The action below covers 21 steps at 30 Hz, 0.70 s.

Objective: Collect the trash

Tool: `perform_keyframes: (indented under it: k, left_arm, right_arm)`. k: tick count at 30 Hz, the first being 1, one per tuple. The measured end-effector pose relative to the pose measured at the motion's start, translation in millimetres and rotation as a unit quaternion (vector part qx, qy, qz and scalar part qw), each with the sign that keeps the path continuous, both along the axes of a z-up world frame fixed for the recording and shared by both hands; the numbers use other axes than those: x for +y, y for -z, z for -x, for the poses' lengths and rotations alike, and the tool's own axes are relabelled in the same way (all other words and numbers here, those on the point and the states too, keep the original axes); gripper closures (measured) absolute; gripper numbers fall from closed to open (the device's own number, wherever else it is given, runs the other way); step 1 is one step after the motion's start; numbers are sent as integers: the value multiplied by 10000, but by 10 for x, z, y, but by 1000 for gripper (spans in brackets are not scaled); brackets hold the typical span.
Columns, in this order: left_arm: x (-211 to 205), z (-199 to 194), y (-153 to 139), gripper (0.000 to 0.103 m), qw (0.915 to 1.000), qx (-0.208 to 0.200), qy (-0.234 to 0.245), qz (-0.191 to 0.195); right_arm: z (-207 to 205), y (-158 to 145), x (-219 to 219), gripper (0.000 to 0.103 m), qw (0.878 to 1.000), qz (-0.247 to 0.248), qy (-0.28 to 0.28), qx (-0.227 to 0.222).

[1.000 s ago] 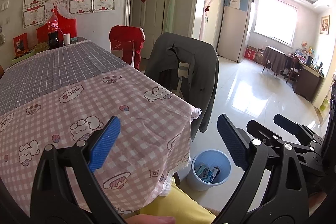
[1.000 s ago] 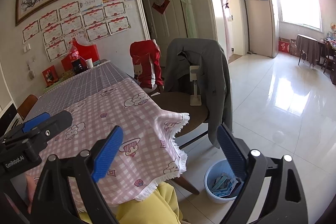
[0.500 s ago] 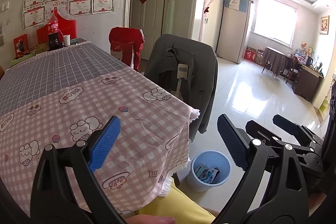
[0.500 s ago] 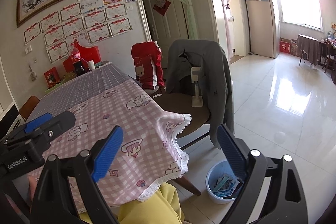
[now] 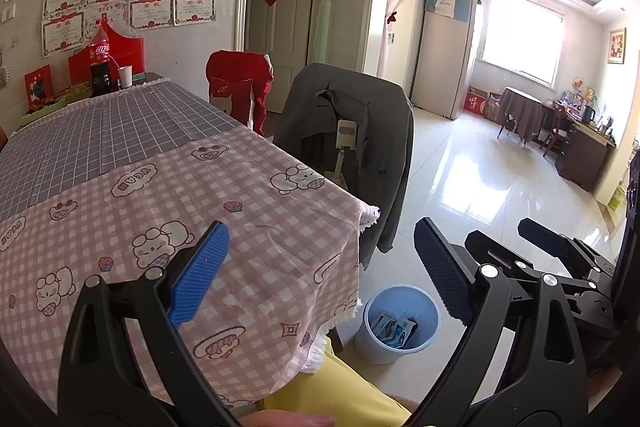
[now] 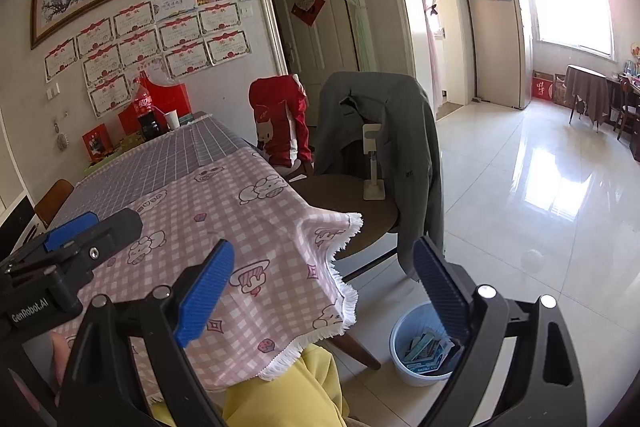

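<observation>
Trash sits in the round pale-blue plastic bin (image 5: pixel 402 323) at 5 o'clock off the pink checked tablecloth (image 5: pixel 200 195), so left gripper (image 5: pixel 320 271) and right gripper (image 6: pixel 324 291) hang released, empty.

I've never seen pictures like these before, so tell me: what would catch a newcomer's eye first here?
Probably the two pairs of black tongs with blue pads, left and right, both gaping open and empty over a pink checked tablecloth with cartoon animals. Next, the light blue bin on the shiny floor by the table corner, already holding wrappers, and the grey jacket draped over the chair behind it.
</observation>
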<state>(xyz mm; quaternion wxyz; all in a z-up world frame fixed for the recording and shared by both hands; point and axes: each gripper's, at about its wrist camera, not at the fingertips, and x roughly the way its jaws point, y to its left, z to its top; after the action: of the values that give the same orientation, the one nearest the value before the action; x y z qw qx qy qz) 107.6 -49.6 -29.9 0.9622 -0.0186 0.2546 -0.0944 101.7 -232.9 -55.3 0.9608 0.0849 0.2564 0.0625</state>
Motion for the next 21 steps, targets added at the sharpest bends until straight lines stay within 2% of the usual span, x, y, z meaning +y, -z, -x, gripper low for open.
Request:
perform_keyframes:
  k: [21]
  left_arm:
    - [-26,-17,-5,11,10000,-1,11,-19]
  right_arm:
    - [-24,61,-6,14,10000,17,-7,18]
